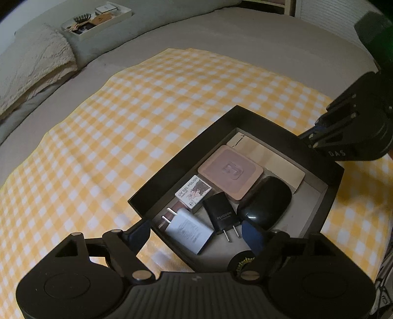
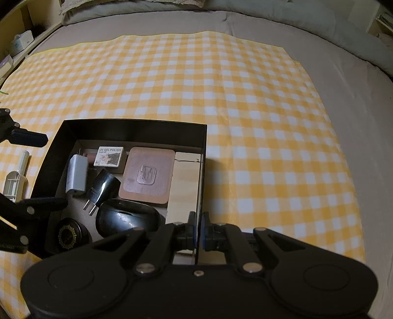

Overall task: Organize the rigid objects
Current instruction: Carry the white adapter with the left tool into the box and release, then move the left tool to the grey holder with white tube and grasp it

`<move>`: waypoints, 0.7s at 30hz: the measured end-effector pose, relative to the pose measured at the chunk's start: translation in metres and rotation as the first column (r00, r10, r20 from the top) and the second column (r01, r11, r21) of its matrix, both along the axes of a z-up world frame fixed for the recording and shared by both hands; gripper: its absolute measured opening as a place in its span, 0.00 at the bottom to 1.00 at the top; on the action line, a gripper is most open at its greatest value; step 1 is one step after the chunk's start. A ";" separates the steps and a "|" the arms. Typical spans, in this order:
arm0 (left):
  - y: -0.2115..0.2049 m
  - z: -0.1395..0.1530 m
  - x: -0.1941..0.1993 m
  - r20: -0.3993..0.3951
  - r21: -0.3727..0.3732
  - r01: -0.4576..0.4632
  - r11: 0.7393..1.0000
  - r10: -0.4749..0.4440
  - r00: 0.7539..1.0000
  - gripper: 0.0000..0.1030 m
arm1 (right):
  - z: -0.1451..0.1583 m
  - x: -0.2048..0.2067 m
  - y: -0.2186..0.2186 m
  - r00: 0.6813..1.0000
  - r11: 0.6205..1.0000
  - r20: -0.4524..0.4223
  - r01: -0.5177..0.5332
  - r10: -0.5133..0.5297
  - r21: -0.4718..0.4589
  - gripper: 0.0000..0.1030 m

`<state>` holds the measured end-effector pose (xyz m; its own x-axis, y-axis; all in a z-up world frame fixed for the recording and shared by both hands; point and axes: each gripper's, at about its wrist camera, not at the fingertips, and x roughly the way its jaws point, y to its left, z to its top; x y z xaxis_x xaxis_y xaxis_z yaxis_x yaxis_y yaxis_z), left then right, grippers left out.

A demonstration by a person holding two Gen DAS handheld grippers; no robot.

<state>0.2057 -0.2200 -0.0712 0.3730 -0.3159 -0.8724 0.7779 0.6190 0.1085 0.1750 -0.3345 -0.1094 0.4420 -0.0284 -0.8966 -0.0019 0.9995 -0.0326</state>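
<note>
A black box (image 1: pixel 245 115) (image 2: pixel 135 122) on a yellow checked cloth holds a white charger (image 1: pixel 189 229) (image 2: pixel 77 174), a black charger (image 1: pixel 221 213), a black mouse (image 1: pixel 267 201), a pink square case (image 1: pixel 231 171), a small "UV gel polish" carton (image 1: pixel 194 191) and a round black tin (image 2: pixel 68 235). My left gripper (image 1: pixel 195 236) stands open over the box's near corner. One finger is outside the wall, the other inside, and the white charger lies loose between them. My right gripper (image 2: pixel 199 222) is shut on the box's right wall.
The cloth (image 2: pixel 245 98) lies on a grey bed. A cream plastic item (image 2: pixel 17 176) rests on the cloth left of the box. A white tray (image 1: pixel 98 22) of small things and a fluffy pillow (image 1: pixel 36 61) are at the far left.
</note>
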 end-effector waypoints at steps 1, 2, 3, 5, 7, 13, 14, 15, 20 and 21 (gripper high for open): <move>0.001 0.000 0.001 -0.008 -0.002 -0.006 1.000 0.006 1.000 0.80 | 0.000 0.000 0.001 1.000 1.000 -0.001 -0.001 0.001 -0.001 0.04; 0.001 0.000 0.001 -0.015 -0.003 -0.011 1.000 0.010 1.000 0.81 | 0.000 0.000 0.000 1.000 1.000 -0.003 -0.002 0.002 -0.002 0.04; 0.001 0.001 0.001 -0.023 -0.006 -0.017 1.000 0.017 1.000 0.81 | -0.001 0.001 0.000 1.000 1.000 -0.005 -0.002 0.002 -0.001 0.04; 0.003 0.001 0.001 -0.039 -0.013 -0.029 1.000 0.028 0.999 0.81 | -0.001 0.001 0.000 1.000 1.000 -0.006 -0.004 0.004 -0.002 0.04; 0.004 0.002 0.000 -0.048 -0.017 -0.035 0.999 0.034 0.998 0.84 | -0.002 0.001 0.000 1.000 1.000 -0.005 -0.009 0.009 -0.002 0.04; 0.008 0.008 -0.009 -0.062 -0.038 -0.040 0.998 0.037 0.997 0.86 | -0.003 0.002 -0.001 1.000 1.000 -0.005 -0.009 0.009 0.005 0.04; 0.009 0.008 -0.010 -0.062 -0.039 -0.040 0.998 0.038 0.997 0.86 | -0.002 0.002 -0.001 1.000 1.000 -0.005 -0.011 0.011 0.003 0.04; 0.011 0.009 -0.012 -0.061 -0.042 -0.042 0.998 0.039 0.997 0.87 | -0.002 0.002 -0.001 1.000 1.000 -0.003 -0.013 0.013 -0.001 0.04; 0.021 0.018 -0.021 -0.061 -0.076 -0.070 0.995 0.065 0.996 0.91 | -0.002 0.002 -0.001 1.000 1.000 0.001 -0.010 0.010 0.003 0.04; 0.024 0.021 -0.022 -0.063 -0.091 -0.082 0.992 0.076 0.995 0.92 | -0.001 0.001 -0.001 1.000 1.000 0.005 -0.007 0.007 0.007 0.04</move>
<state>0.1837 -0.1958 -0.0506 0.3482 -0.3684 -0.8620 0.7294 0.6841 0.0023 0.1762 -0.3355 -0.1104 0.4464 -0.0188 -0.8946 -0.0086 0.9996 -0.0253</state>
